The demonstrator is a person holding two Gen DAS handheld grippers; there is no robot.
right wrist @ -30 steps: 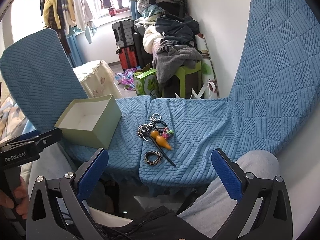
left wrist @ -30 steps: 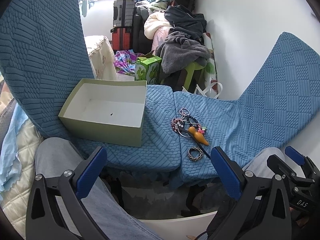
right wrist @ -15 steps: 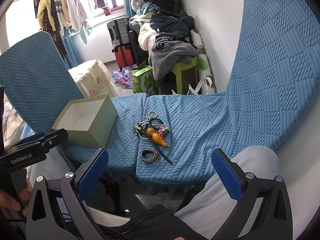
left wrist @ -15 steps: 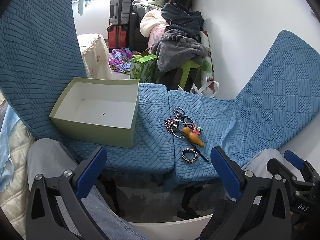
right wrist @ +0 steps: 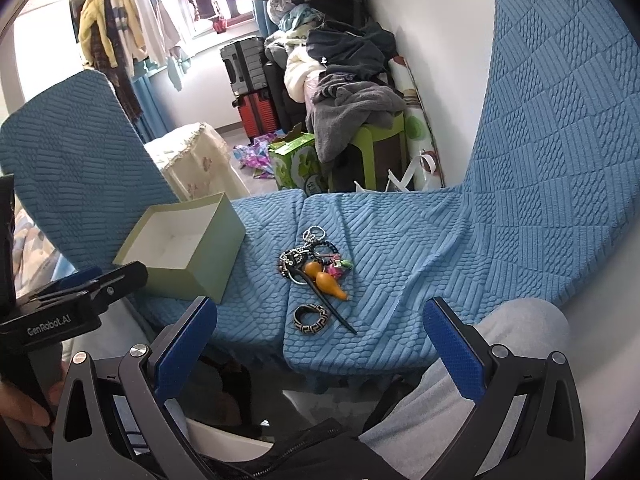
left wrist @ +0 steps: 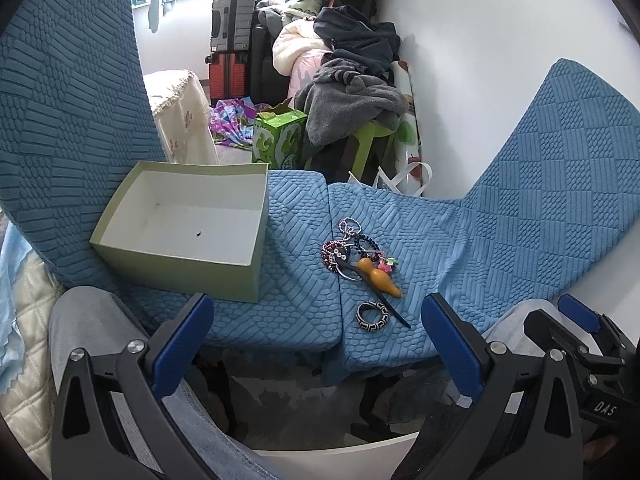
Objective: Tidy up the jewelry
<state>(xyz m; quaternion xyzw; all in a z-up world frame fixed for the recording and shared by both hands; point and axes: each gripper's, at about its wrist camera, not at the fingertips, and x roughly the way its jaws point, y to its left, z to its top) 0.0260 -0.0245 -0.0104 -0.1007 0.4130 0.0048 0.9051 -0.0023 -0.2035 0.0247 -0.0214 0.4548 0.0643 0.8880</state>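
A pile of jewelry [left wrist: 354, 250] lies on the blue textured cushion [left wrist: 440, 240]: beaded bracelets, an orange gourd pendant [left wrist: 378, 276], a black hair stick and a black-and-white patterned ring [left wrist: 373, 314] nearest me. The pile also shows in the right wrist view [right wrist: 316, 264], with the ring [right wrist: 311, 319] in front. An open, empty pale green box [left wrist: 188, 224] stands left of the pile; it also shows in the right wrist view [right wrist: 180, 248]. My left gripper [left wrist: 316, 344] is open and empty, short of the cushion's front edge. My right gripper [right wrist: 320, 348] is open and empty, just before the ring.
My knees in grey trousers flank the cushion's front edge. A green stool with piled clothes [left wrist: 352, 92], a green carton [left wrist: 280, 136], suitcases [left wrist: 232, 52] and a white wall [left wrist: 480, 60] lie beyond. The left gripper's body [right wrist: 60, 312] shows at the left of the right wrist view.
Both grippers have moved a little forward, toward the jewelry and box, which now look slightly larger and nearer. Nothing on the cushion has moved; both stay open.
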